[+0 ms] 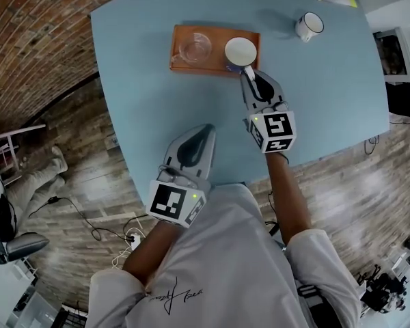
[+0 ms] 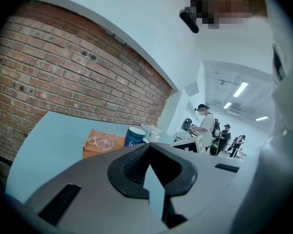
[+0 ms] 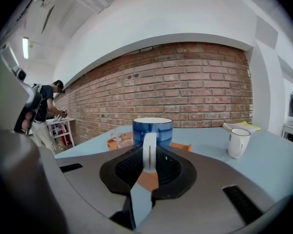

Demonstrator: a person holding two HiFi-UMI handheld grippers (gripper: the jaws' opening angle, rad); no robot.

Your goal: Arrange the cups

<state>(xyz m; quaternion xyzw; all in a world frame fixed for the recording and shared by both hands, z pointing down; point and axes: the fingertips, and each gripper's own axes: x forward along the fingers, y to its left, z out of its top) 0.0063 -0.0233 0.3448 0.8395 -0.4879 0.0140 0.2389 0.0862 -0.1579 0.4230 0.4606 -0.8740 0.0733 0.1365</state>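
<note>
In the head view the left claw hovers over the blue desk, jaws together on nothing. Ahead of it and to its right, the right claw meets the blue mug on the orange tray. A glass cup sits on the tray left of that claw, and a white mug stands well off to its right.

In the left gripper view the closed claw is empty; the tray, glass cup and blue mug lie ahead.

In the right gripper view the claw is clamped on the blue mug's white handle, with the white mug ahead to its right.
</note>
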